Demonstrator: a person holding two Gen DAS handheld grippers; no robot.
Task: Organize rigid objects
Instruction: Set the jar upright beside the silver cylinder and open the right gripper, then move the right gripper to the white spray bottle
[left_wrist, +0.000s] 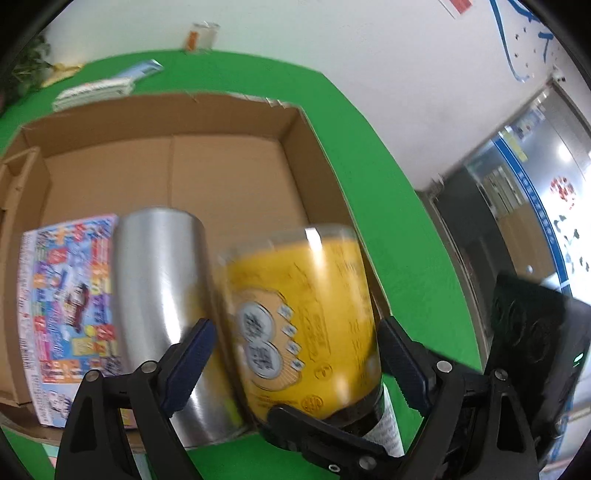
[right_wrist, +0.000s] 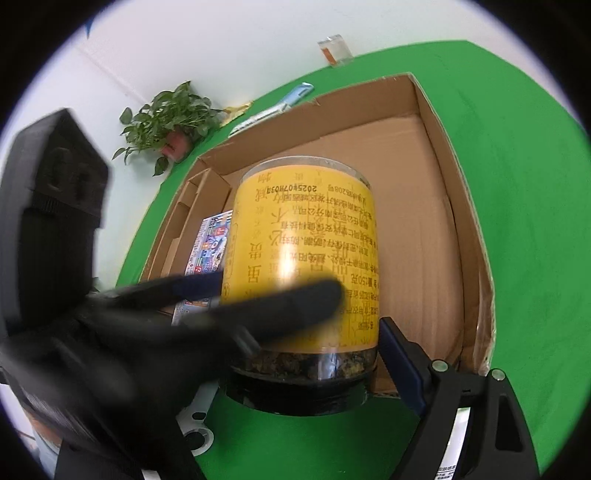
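Observation:
A clear jar with a yellow label (left_wrist: 306, 317) and a black lid hangs lid-down over the near edge of an open cardboard box (left_wrist: 221, 177). My left gripper (left_wrist: 299, 350) has its blue pads on either side of the jar, the left pad between jar and steel cup. My right gripper (right_wrist: 303, 332) holds the same jar (right_wrist: 306, 258) near its lid; its left finger is hidden behind the blurred left gripper. A steel cup (left_wrist: 166, 302) and a colourful printed box (left_wrist: 70, 306) lie inside the cardboard box.
The cardboard box (right_wrist: 436, 206) sits on a green table (left_wrist: 388, 221). Behind it lie flat packets (left_wrist: 96, 92), a clear container (left_wrist: 201, 35) and a potted plant (right_wrist: 173, 118). The box's far half is bare cardboard.

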